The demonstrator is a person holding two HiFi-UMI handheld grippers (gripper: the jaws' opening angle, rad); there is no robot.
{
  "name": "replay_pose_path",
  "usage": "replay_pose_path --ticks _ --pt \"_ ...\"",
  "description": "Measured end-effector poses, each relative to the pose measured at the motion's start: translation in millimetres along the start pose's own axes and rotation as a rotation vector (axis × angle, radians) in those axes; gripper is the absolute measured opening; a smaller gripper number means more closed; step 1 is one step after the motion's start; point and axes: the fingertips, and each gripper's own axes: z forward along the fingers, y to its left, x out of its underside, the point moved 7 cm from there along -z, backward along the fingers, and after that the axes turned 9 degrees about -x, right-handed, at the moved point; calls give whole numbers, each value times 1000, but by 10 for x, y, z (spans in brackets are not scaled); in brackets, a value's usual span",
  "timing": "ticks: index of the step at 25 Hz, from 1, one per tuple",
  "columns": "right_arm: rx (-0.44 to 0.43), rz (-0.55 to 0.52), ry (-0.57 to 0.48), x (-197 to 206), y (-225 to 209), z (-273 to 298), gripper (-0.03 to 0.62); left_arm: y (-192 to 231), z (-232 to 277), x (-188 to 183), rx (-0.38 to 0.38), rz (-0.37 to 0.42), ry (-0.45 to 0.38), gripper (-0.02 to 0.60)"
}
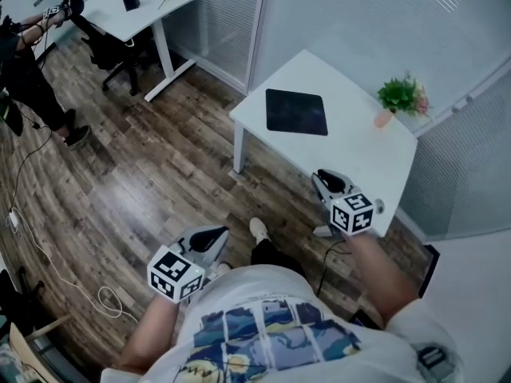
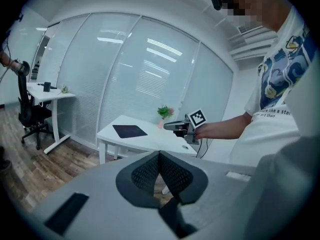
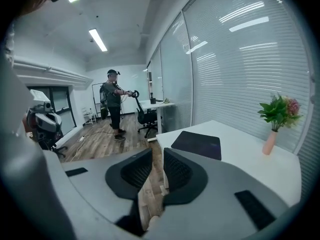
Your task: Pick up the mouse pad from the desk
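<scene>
- The mouse pad point(image 1: 296, 112) lay flat and dark on the left half of the white desk point(image 1: 355, 154), just above centre in the head view. No gripper was touching it and nothing rested on it.
- The right gripper point(image 1: 323, 177) hung over the desk's near edge, lower right of the pad and well apart from it. Its jaws stood a narrow slit apart, with only floor and desk showing between them.
- The left gripper point(image 1: 212, 235) was lower left in the frame, over the wooden floor and short of the desk. Its jaw tips met and held nothing.
- A potted plant point(image 1: 402, 96) stood at the desk's right end, apart from the pad.
- Judged from this, the pick-up had not begun and both grippers had ground to cover.
- The main risk was the pad's thinness. With no edge raised off the desk, a jaw coming in too high would skate across the top, and one coming in too steep would jam against the desk.
- A sideways nudge could shove the pad along the smooth top instead of lifting it.
- The right gripper's slit looked too narrow to slip over an edge easily.
- A wide swing from the right could knock over the plant.
</scene>
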Motion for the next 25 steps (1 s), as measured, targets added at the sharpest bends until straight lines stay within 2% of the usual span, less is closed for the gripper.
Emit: replay_pose_path --ticks 6,16,25 --pt "3 -15 31 -233 -973 485 75 197 608 -377 -50 -27 7 3" --pt "33 -15 98 -356 -2503 1226 94 362 1448 -816 -121 -51 21 3" --pt "34 39 145 -277 -3411 1882 120 508 1861 -1038 -222 -66 46 3"
